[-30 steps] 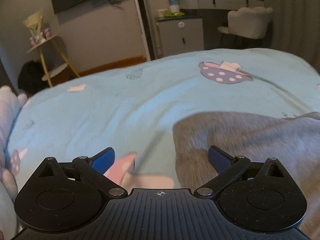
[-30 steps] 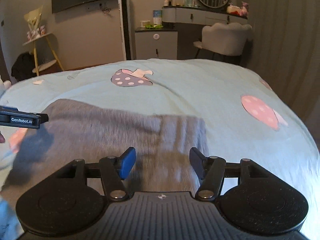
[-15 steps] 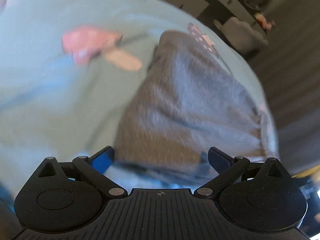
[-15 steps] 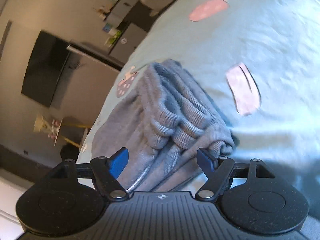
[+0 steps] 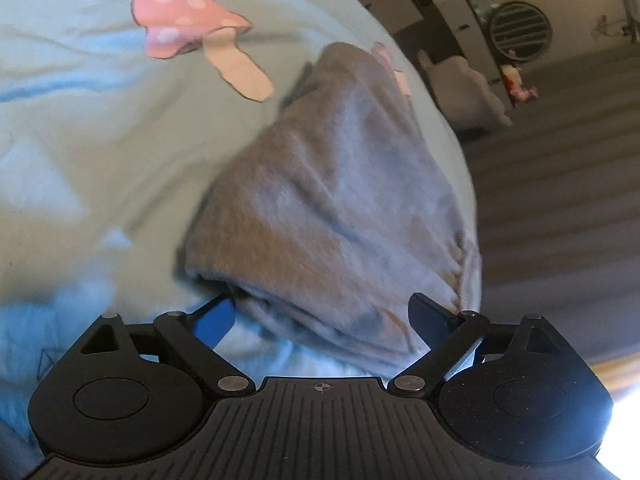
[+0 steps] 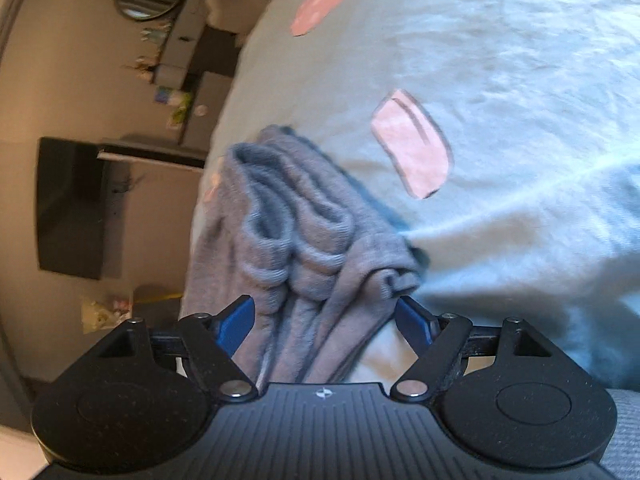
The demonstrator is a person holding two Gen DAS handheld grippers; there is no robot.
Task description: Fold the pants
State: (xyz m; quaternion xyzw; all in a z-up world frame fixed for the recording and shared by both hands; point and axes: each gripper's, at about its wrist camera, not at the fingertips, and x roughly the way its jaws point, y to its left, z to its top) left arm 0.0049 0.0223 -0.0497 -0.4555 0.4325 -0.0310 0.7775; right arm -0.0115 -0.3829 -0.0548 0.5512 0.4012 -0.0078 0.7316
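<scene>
Grey pants (image 5: 332,216) lie bunched near the bed (image 5: 80,152) edge, on the mushroom-print cover. Left gripper (image 5: 322,316) and right gripper (image 6: 326,320): jaws wide apart, each straddling cloth, nothing pinched. Risk: closing now may catch only some of the stacked layers, so the fold slumps or slides off the edge.

The grey pants (image 5: 332,200) lie on the pale blue bed cover (image 5: 100,152) as a folded bundle of soft knit, near the bed's edge. Seen from the left wrist side, the top is a broad, mostly smooth panel with a gathered band along its far edge (the waistband, it looks like). From the right wrist side, the pants (image 6: 304,240) show stacked rolled folds with ribbed edges, layered one over another.
</scene>
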